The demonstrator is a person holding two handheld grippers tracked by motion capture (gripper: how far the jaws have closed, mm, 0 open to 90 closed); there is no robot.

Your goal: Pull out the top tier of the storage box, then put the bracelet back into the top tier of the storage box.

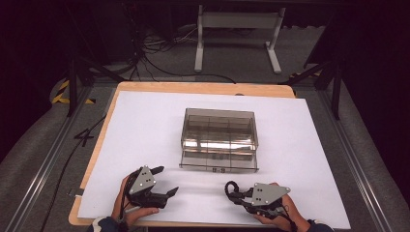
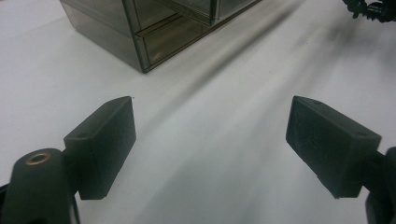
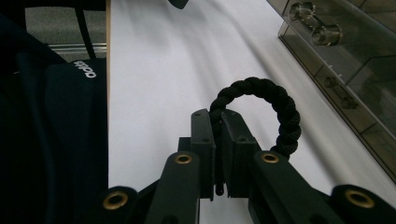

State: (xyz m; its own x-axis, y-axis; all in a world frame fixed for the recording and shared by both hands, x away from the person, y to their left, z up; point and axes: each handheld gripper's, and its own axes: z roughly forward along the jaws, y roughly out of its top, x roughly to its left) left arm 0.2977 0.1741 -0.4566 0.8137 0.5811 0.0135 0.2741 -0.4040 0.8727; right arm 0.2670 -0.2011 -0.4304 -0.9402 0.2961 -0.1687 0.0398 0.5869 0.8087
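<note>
A smoky clear plastic drawer box (image 1: 219, 137) stands in the middle of the white sheet, its lowest drawer (image 1: 218, 163) sticking out a little toward me. In the right gripper view the drawer fronts (image 3: 355, 70) carry small clear knobs. My left gripper (image 1: 167, 180) rests near the front edge, left of the box, open with nothing between its jaws (image 2: 212, 121). My right gripper (image 1: 240, 195) lies at the front right, shut on a black braided loop (image 3: 275, 100), which arcs out past the pads. The loop (image 1: 230, 188) hangs just over the sheet.
A white sheet (image 1: 145, 125) covers a wooden table (image 1: 193, 88), whose edge runs close under both hands. A dark sleeve (image 3: 51, 130) lies along the left of the right gripper view. Cables and a white table frame (image 1: 237, 21) sit on the floor beyond.
</note>
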